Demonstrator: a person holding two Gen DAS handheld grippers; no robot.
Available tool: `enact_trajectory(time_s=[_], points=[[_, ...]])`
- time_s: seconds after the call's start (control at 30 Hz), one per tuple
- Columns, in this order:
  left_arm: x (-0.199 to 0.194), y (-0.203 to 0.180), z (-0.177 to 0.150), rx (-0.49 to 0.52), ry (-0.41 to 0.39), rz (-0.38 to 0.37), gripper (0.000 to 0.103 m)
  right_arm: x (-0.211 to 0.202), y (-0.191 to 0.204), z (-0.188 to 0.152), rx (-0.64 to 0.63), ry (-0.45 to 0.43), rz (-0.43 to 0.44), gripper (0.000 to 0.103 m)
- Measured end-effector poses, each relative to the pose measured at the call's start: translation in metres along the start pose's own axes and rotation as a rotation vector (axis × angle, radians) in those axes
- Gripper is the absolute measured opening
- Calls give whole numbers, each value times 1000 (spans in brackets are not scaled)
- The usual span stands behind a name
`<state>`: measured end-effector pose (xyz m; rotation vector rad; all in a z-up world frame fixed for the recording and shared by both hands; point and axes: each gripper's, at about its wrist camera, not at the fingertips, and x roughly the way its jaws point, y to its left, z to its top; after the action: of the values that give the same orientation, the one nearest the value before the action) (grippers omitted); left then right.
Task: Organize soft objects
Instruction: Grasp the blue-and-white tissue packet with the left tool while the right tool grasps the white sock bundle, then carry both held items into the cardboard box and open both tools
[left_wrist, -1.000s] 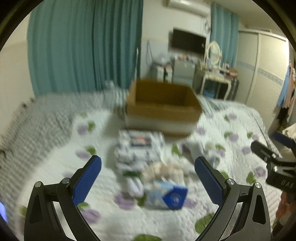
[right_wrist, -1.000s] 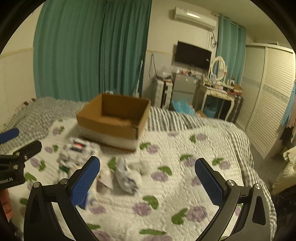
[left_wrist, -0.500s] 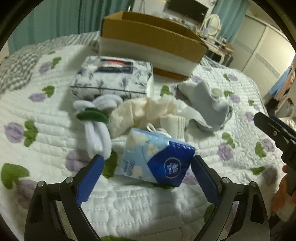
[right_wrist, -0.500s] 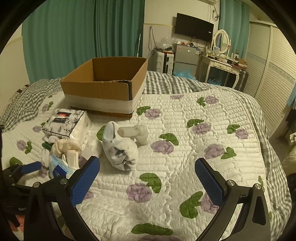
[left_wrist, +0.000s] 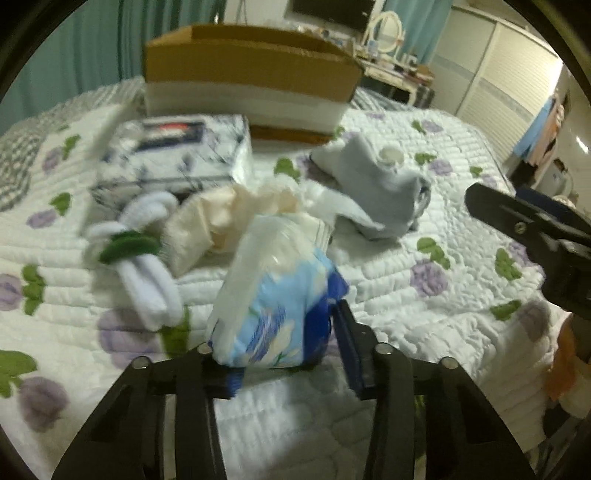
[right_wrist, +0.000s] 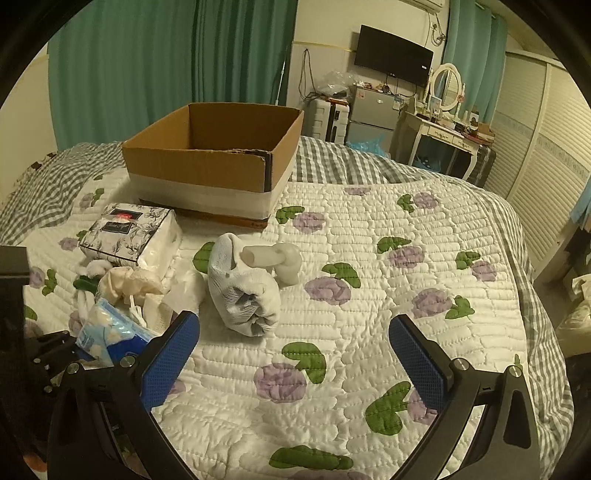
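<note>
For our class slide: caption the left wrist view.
Left tongs closing on the blue tissue pack, cardboard box beyond.

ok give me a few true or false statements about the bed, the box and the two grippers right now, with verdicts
1. The left gripper has the blue tissue pack between its closing jaws. True.
2. The right gripper grips the rolled white sock. False: its jaws stand open and hold nothing; the sock lies apart.
3. The cardboard box sits on the bed quilt. True.
4. The patterned tissue box is inside the cardboard box. False: it lies on the quilt in front of it.
</note>
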<state>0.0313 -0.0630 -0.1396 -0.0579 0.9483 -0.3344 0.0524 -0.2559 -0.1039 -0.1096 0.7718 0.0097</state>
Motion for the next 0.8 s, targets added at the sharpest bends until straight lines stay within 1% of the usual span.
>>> enact_trajectory(time_s=[0.1,0.13,0.2,0.33,0.4,0.47,0.53,0.57,0.6,0.63,0.67,0.7,0.73,0.8], points=[[-17,4,7,-7,-52,17,32,-2,1,2,1,-10,5,103],[-22,5,10,-5,-73,27,26,-3,1,4,3,-14,12,103],[-31,9,17,-3,-103,35,21,-3,0,8,5,-19,21,103],[-29,12,27,2,-115,37,17,6,1,20,8,-24,56,103],[-28,15,26,-3,-109,33,17,19,4,29,9,-7,90,103],[-25,14,25,4,-103,21,17,32,7,32,7,15,112,99],[-27,12,23,19,-104,20,17,50,11,34,1,51,131,89],[-30,12,22,25,-108,23,17,59,13,34,-1,75,136,88],[-32,11,22,31,-115,29,17,70,15,33,1,103,144,81],[-34,11,21,36,-119,31,17,77,16,32,4,122,150,70],[-37,9,20,45,-126,34,17,87,17,29,12,150,175,63],[-39,8,20,50,-133,34,17,89,16,28,30,158,210,45],[-42,7,21,54,-140,33,17,88,14,27,44,153,230,43],[-49,4,23,62,-156,34,17,79,12,27,47,119,215,38]])
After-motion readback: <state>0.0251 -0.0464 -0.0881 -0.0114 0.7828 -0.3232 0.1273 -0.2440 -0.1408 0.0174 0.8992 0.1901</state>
